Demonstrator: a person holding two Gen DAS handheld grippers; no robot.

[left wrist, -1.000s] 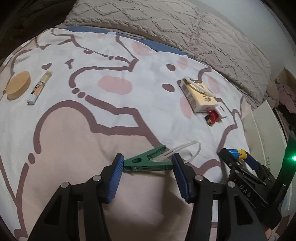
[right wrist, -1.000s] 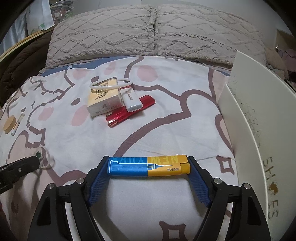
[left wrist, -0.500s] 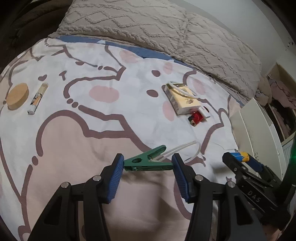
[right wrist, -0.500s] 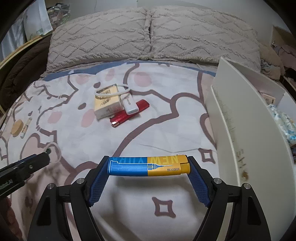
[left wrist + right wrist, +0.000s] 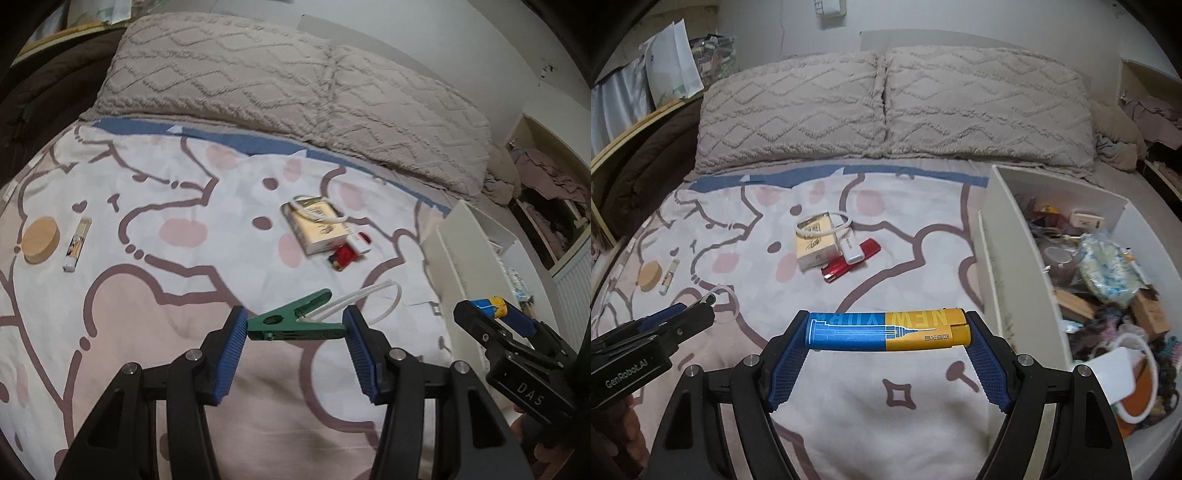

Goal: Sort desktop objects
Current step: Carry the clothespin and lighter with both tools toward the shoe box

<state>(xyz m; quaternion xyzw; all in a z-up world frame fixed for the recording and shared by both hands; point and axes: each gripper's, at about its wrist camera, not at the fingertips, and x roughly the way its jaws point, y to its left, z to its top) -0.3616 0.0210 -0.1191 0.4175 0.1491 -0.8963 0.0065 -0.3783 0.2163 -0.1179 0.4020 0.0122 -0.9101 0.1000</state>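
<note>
My left gripper (image 5: 294, 328) is shut on a green clothespin (image 5: 295, 323), held crosswise above the bed; a white loop (image 5: 369, 301) hangs from the pin's mouth. In the right wrist view my right gripper (image 5: 886, 334) is shut on a blue and yellow lighter (image 5: 886, 329), gripped end to end above the sheet. That same gripper shows at the right of the left wrist view, the right gripper (image 5: 491, 317). The left gripper (image 5: 698, 314) shows at the left of the right wrist view. On the sheet lie a cream box (image 5: 816, 243), a white stick (image 5: 851, 248) and a red lighter (image 5: 851, 260).
A white open box (image 5: 1001, 258) full of mixed clutter stands at the right of the bed. A wooden disc (image 5: 40, 240) and a small tube (image 5: 75, 249) lie at the far left. Two grey pillows (image 5: 886, 110) line the head of the bed.
Both grippers have risen from the sheet with their objects, so more of the bed shows. The inside of the white box has come into the right wrist view.
</note>
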